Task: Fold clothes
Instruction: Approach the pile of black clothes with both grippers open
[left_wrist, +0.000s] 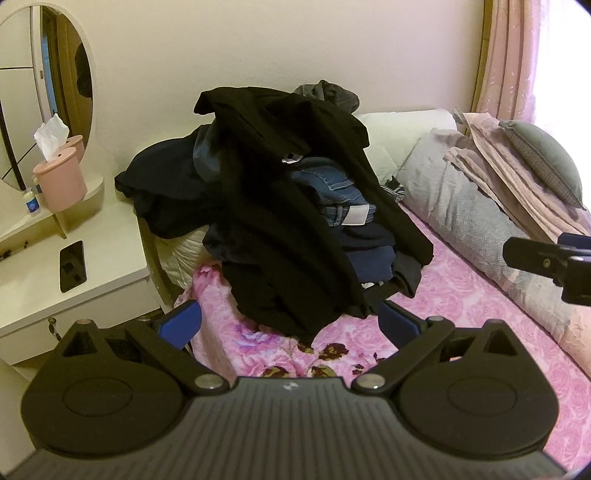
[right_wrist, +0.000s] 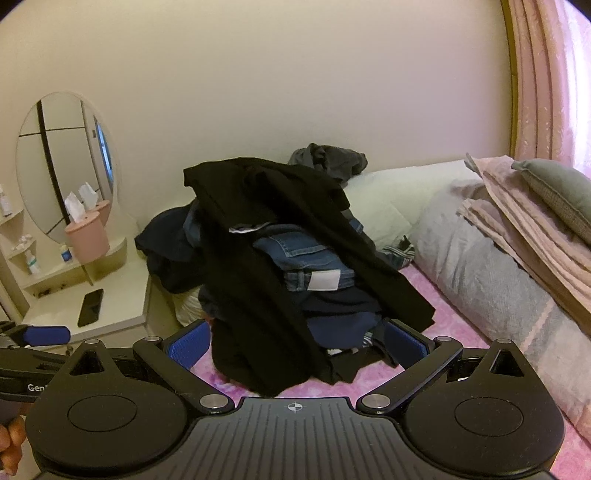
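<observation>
Clothes (left_wrist: 295, 206) heaped on the pink bed (left_wrist: 461, 295), black top draped over jeans (right_wrist: 306, 254).
Left gripper (left_wrist: 290, 325) and right gripper (right_wrist: 295, 345) gape wide, empty; phone (right_wrist: 90, 302) left of the heap.

A heap of unfolded clothes (left_wrist: 295, 206) is piled high on the pink floral bedspread (left_wrist: 461, 295), against the wall at the far end of the bed. A black garment (left_wrist: 266, 236) is draped loosely over the top and down the front, its hem crumpled on the bedspread. Under it lie blue jeans (left_wrist: 332, 188) with a pale waistband patch facing out, dark navy pieces (left_wrist: 166, 192) bulging to the left, and a grey garment (left_wrist: 328, 92) bunched at the very back.
</observation>
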